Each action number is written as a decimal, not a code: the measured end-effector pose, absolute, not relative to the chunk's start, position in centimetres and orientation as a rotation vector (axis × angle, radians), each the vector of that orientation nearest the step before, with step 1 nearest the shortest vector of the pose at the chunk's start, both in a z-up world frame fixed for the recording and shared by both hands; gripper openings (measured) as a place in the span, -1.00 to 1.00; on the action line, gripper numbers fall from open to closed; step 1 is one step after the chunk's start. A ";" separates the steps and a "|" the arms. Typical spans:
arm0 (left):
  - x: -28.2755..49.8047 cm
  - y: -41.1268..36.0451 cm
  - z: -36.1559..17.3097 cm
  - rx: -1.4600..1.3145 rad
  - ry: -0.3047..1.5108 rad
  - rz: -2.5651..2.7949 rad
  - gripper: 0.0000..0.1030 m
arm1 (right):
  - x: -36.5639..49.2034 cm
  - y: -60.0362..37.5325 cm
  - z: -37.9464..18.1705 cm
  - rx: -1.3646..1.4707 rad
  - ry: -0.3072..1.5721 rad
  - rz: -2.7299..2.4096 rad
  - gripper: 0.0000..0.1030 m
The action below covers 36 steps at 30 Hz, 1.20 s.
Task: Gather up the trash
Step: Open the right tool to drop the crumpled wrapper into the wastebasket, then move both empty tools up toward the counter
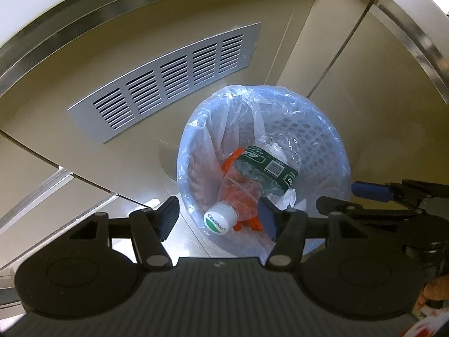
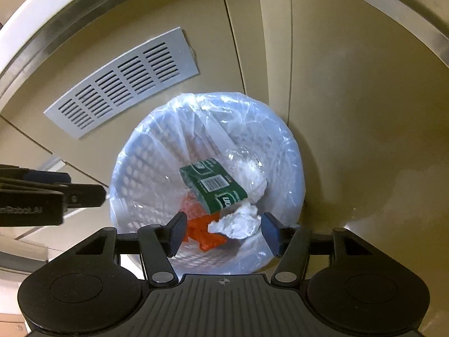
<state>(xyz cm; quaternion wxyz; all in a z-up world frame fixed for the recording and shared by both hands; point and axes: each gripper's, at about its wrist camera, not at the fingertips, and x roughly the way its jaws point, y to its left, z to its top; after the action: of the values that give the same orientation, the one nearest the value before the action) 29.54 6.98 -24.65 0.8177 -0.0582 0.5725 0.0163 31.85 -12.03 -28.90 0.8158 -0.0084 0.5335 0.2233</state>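
Observation:
A pale blue perforated waste basket (image 1: 322, 129) lined with a clear bag stands on the floor below both grippers; it also shows in the right wrist view (image 2: 146, 168). Inside lie a crushed clear bottle with a green label (image 1: 266, 168) and a white cap (image 1: 220, 219), an orange wrapper (image 1: 233, 160) and crumpled white paper (image 2: 238, 221). The bottle's label shows in the right wrist view (image 2: 214, 185). My left gripper (image 1: 217, 219) is open and empty above the basket's near rim. My right gripper (image 2: 223, 231) is open and empty above the basket.
A beige cabinet front with a grey louvred vent (image 1: 168, 81) rises behind the basket. A white countertop edge with a metal strip (image 1: 407, 8) curves overhead. The other gripper shows at the right edge (image 1: 393, 193) and at the left edge (image 2: 50, 193).

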 end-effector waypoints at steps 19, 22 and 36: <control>27.6 7.1 -22.0 -0.107 1.196 -0.053 0.10 | 30.0 -12.3 -26.1 0.018 1.112 0.436 0.14; 27.2 7.2 -20.9 -0.101 1.182 -0.077 0.10 | 29.4 -12.3 -24.8 0.028 1.099 0.429 0.14; 24.7 9.1 -14.8 -0.070 1.077 -0.170 0.06 | 26.3 -12.8 -17.6 0.063 0.989 0.397 0.14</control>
<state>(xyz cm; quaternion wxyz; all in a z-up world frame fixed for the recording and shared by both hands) 24.74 9.11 -14.79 0.8546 -0.0332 0.5119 -0.0807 26.30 -12.80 -17.59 0.8610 0.0302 0.4711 0.1893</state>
